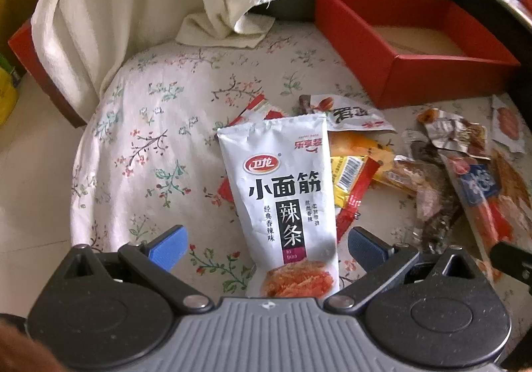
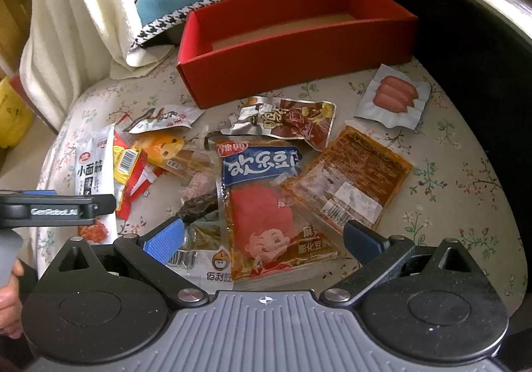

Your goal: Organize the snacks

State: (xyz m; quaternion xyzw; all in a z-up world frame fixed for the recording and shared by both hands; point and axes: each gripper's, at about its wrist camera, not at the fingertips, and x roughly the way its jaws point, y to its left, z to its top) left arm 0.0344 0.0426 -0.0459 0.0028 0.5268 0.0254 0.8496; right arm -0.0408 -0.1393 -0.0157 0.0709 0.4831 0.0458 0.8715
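"小面筋 辣条" on white packet (image 1: 282, 192)

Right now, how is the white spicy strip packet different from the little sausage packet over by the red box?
The white latiao packet is long and narrow with bold black lettering; the sausage packet is short, squarish and shows its three sausages with no lettering visible. The latiao packet lies at the pile's left edge, between the left gripper's open jaws; the sausage packet lies alone on the right, near the red box. Both lie flat on the floral cloth, outside the box.
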